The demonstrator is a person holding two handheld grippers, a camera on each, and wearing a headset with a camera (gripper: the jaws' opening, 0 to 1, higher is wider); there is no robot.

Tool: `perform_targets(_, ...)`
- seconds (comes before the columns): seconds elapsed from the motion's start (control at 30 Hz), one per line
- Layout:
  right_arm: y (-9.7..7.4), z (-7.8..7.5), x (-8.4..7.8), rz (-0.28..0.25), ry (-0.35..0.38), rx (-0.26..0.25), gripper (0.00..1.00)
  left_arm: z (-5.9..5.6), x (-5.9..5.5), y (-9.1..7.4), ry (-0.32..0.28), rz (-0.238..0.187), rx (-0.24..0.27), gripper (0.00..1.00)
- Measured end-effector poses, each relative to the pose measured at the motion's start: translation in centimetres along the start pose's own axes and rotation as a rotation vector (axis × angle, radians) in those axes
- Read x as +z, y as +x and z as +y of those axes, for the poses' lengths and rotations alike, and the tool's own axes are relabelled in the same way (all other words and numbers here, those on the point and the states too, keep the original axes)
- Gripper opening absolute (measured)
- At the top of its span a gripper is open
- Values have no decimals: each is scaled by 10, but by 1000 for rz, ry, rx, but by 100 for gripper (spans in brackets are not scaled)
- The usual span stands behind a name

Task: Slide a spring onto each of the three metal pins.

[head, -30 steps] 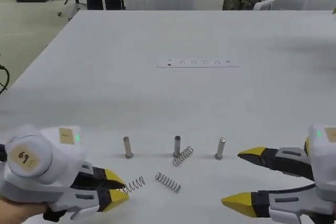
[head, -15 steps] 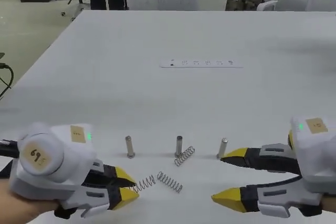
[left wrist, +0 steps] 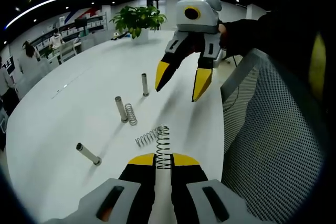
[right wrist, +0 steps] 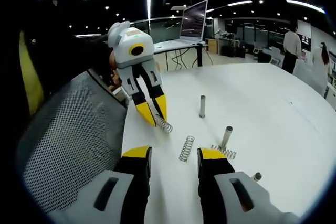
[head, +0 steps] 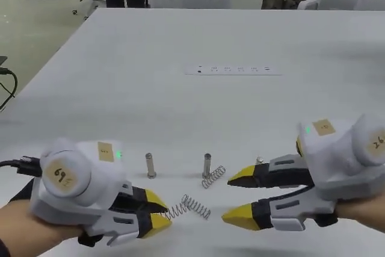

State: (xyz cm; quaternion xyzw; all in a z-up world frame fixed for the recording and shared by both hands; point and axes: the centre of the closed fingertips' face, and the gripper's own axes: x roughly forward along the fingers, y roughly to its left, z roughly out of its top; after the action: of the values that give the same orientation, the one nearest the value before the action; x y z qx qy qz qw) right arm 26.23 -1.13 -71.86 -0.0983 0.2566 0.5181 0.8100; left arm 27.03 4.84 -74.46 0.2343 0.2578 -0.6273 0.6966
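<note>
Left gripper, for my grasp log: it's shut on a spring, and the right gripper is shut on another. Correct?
No. The left gripper is shut on a spring, but the right gripper is open and holds nothing, as the right gripper view shows.

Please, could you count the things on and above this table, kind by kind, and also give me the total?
Metal pins: 3
Springs: 3, one of them clamped in the left gripper
Grippers: 2, the left gripper and the right gripper
Power strip: 1
Total: 9
</note>
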Motion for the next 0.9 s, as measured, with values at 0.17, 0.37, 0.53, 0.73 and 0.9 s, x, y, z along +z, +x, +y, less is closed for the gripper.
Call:
perform_targets(0.17, 9, 0, 6, -1, -3, 38, 31, 1, 4, 3, -3, -14, 2, 2)
perform_targets(0.37, 21, 6, 11, 1, -4, 85, 28, -2, 11, 6, 1, -37, -2, 2)
perform_targets(0.53, 27, 11, 10, 13, -8, 109, 27, -4, 12, 6, 8, -40, -8, 2)
perform_targets(0.73, 31, 15, 12, 9, -2, 132, 24, -8, 20, 6, 28, -65, -22, 2)
perform_targets(0.9, 32, 19, 13, 0, 7, 148, 21, -12, 26, 5, 43, -90, -30, 2)
